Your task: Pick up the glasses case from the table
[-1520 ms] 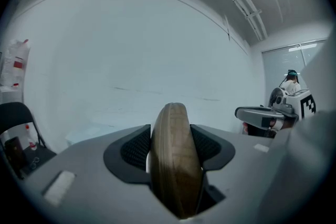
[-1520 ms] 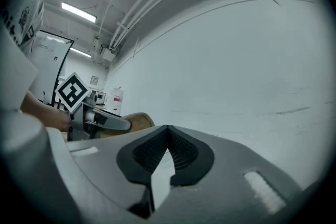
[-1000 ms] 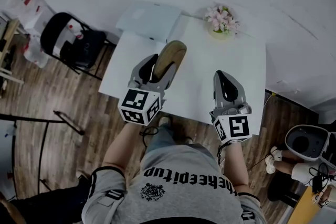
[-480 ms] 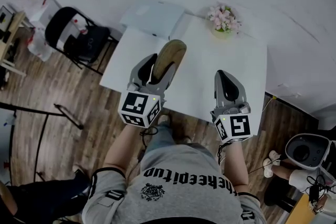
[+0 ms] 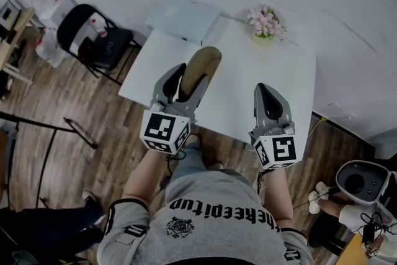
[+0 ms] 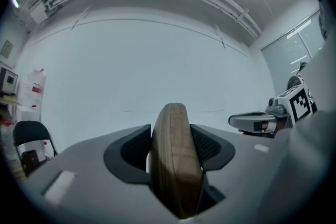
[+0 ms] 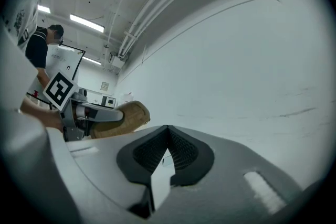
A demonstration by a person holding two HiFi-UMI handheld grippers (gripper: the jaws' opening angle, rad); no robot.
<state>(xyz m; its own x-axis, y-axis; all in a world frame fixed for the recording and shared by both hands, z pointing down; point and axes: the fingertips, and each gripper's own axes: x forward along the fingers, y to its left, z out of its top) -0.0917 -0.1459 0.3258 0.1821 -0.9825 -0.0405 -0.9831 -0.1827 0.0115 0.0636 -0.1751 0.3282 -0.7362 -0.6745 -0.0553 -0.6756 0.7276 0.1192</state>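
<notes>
ok so the glasses case (image 5: pixel 201 65) is already in the left tongs (image 5: pixel 185 85), which are clamped on it, pads pressing both flat sides, so it's standing on edge between them. Its long axis runs the same way the tongs point, away from the person, and a good chunk of it pokes out past the tips. From the left gripper view there's only wall behind it, so I'd say it's up off the bench (image 5: pixel 234 91) and hanging over the near-left part of it. The right tongs (image 5: pixel 268 99) are closed tip to tip with nothing in them, parked just beside on the right. The job looks basically done, and any next move is on the left hand
</notes>
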